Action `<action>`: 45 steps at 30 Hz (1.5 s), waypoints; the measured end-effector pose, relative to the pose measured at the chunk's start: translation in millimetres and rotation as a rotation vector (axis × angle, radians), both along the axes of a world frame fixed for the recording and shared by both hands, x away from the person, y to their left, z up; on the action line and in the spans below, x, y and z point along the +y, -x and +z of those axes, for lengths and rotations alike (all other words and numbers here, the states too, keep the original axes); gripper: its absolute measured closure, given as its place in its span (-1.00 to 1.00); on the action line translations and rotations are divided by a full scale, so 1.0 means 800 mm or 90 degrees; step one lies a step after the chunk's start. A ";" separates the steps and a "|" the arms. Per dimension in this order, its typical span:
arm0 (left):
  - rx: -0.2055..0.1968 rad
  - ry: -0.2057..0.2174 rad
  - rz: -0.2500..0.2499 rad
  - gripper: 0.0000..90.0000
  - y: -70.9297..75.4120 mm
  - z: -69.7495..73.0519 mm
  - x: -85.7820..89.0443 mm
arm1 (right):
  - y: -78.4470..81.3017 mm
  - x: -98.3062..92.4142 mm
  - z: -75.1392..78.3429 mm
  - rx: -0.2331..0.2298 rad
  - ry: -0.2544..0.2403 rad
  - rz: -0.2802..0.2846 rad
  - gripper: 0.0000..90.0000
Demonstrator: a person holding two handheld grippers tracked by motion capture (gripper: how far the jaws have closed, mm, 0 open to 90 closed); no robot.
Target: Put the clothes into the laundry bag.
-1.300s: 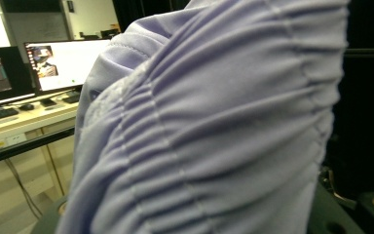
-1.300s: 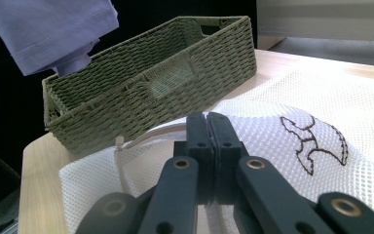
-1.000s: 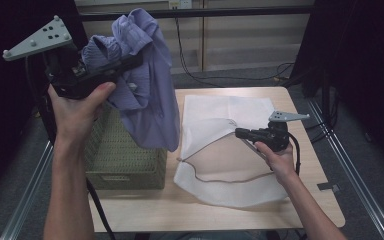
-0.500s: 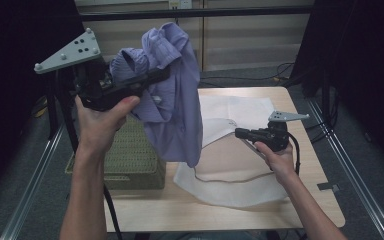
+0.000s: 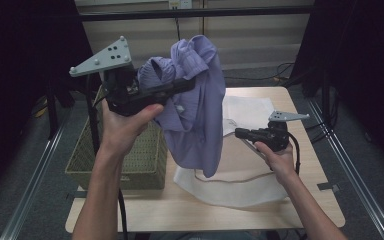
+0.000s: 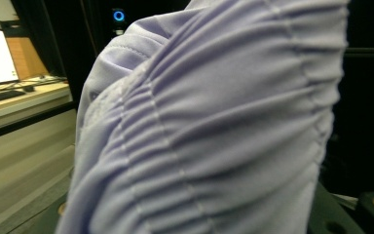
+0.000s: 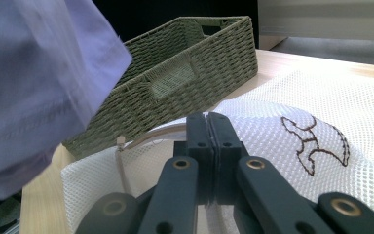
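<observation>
Left gripper [image 5: 187, 85] pinches the shirt [image 5: 200, 120] (jaws hidden); right gripper [image 5: 240, 133] pinches mesh bag [image 5: 230, 187]

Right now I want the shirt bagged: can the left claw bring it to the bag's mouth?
Probably yes: the left claw holds the shirt above the bag, whose mouth the right claw pinches.

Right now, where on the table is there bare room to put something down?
Bare wood shows along the table's front edge, below the wicker basket and the white mesh bag, and in a strip at the right edge, past the right tongs. The middle is crowded: the bag lies there and the purple shirt hangs over it.
</observation>
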State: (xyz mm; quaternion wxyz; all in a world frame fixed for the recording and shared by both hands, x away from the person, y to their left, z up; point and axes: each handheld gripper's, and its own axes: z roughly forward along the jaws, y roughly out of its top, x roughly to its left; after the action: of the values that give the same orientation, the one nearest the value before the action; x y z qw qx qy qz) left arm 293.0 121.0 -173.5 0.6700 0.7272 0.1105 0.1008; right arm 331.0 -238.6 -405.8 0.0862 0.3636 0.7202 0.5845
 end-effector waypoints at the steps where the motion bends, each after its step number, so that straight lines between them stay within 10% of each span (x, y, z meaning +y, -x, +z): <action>1: -0.001 -0.003 -0.005 0.59 0.000 -0.001 -0.003 | 0.000 0.000 0.000 0.001 0.001 -0.001 0.98; 26: 0.061 -0.078 -0.041 0.58 -0.019 -0.080 -0.084 | 0.000 0.003 -0.002 0.010 -0.007 0.009 0.98; 39: 0.054 -0.059 -0.050 0.58 -0.020 -0.078 -0.104 | -0.001 0.002 -0.003 0.010 -0.008 0.009 0.98; 45: 0.061 -0.065 -0.031 0.57 -0.026 -0.108 -0.102 | 0.000 0.002 -0.003 0.013 -0.016 0.013 0.98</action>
State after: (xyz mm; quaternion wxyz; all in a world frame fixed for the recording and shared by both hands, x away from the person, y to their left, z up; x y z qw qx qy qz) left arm 313.6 39.2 -260.1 0.6282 0.7668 0.1195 0.0548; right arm 330.9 -237.4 -408.3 0.0687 0.3633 0.7173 0.5906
